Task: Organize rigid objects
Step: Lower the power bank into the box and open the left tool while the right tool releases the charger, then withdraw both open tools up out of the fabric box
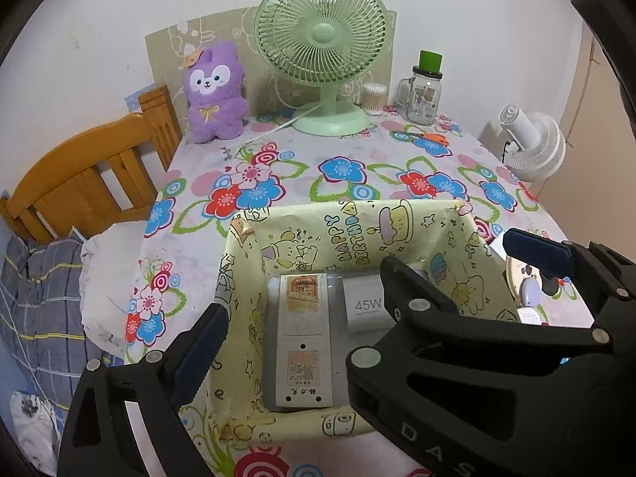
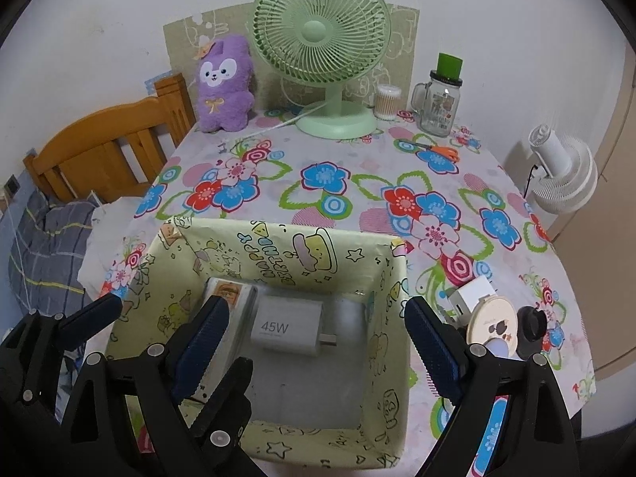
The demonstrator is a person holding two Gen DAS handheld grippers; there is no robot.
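I see a worktop [image 2: 357, 198] covered with a cloth of red, blue and pink flowers. Along its far edge, against the wall, stand a purple plush toy [image 2: 226, 87], a green desk fan [image 2: 324, 51] with its white cord trailing over the cloth, a small tub of cotton swabs [image 2: 387, 101] and a glass mug jar [image 2: 439, 105] with a green cap on top. Orange-handled scissors [image 2: 441, 151] lie flat just in front of the jar. At the near edge sits a yellow paper-lined box [image 2: 391, 318]. Just beside its right wall I make out a white plug block [image 2: 473, 296], a round cream compact [image 2: 493, 324] and a small black round thing [image 2: 530, 328], close together.
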